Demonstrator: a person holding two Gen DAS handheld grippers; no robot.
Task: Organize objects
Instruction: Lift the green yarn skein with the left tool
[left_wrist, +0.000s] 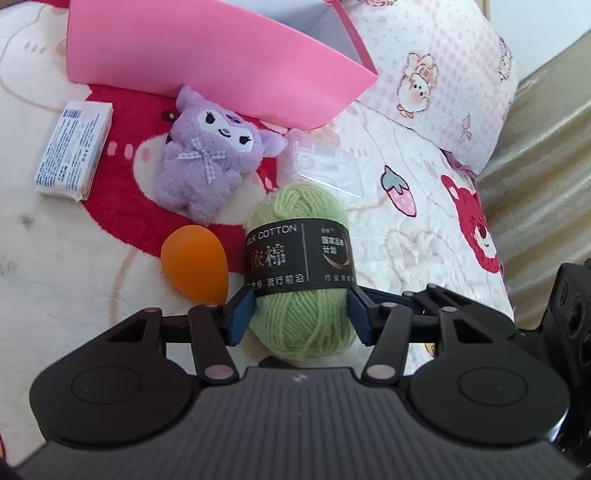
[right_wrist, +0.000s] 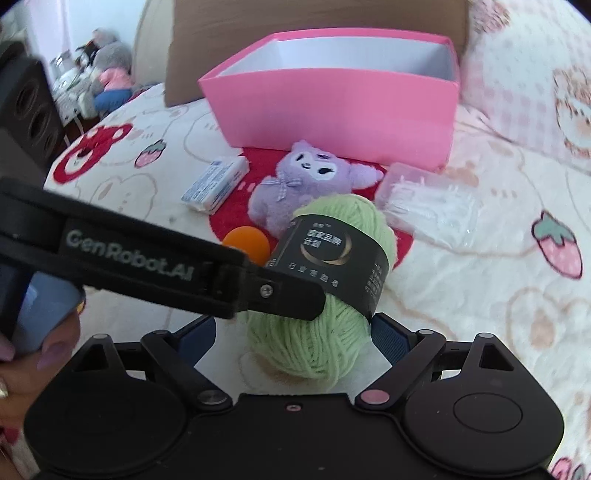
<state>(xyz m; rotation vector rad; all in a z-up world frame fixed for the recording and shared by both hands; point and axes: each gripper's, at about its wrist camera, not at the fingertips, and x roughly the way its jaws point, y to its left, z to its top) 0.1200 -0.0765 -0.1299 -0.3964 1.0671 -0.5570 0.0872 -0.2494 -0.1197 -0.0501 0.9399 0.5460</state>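
Clamping the ball of light-green yarn with a black paper band (left_wrist: 300, 266) in the left claw (left_wrist: 301, 314), blue pads pressed on both sides; it's on the bed, near the pink cardboard box (right_wrist: 332, 110). Right claw (right_wrist: 293, 334) jaws apart, straddling the same yarn. Box looks empty, nothing sorted yet. Purple plush toy (left_wrist: 210, 162), orange teardrop sponge (left_wrist: 195, 267), white-and-blue packet (left_wrist: 74, 147) and clear plastic case (left_wrist: 325, 162) all left.

Both grippers angled down, close together

The left gripper (left_wrist: 301, 314) has its blue pads (left_wrist: 242, 314) pressed on a green yarn ball with a black paper band (left_wrist: 301, 258); the right gripper (right_wrist: 293, 338) stands wide, its pads clear of the ball.
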